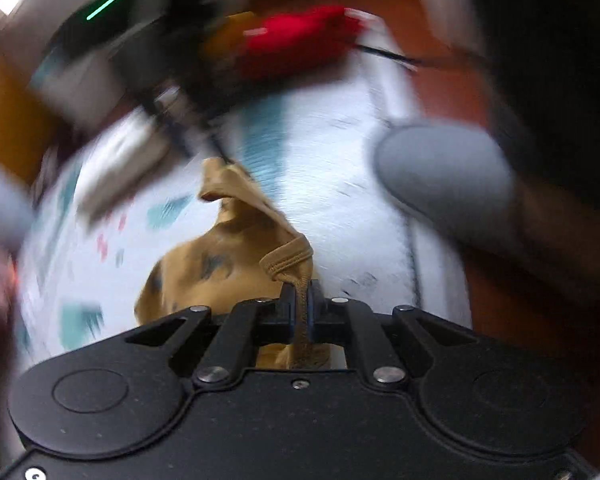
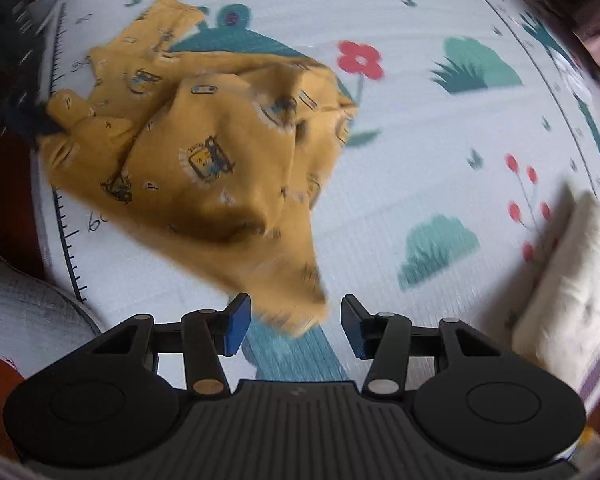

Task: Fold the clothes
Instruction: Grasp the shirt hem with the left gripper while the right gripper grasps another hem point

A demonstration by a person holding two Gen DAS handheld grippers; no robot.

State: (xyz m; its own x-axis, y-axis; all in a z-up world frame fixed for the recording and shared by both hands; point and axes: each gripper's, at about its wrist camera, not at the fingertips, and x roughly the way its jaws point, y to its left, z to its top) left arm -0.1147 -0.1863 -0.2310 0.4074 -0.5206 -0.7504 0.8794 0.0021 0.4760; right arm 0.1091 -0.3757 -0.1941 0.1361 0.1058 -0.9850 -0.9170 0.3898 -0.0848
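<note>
Gripping a ribbed hem of the mustard-yellow printed cotton garment that lay crumpled on the white illustrated play mat, the left gripper was clenched while the right gripper hung released over its near corner, which it apparently needed to pinch next for spreading.

Left gripper body: matte black plate, two round raised discs at its corners, flecked with dust.
Left gripper linkage: black bars in a fan, silver rivets at each pivot, one small screw at the centre.
Left gripper fingers: narrow, black.
Right gripper body: black, ribbed centre panel between two round discs.
Right gripper linkage: black bars with triangular cut-outs, silver and brass-toned rivets.
Right gripper pads: blue faces on black fingers.
</note>
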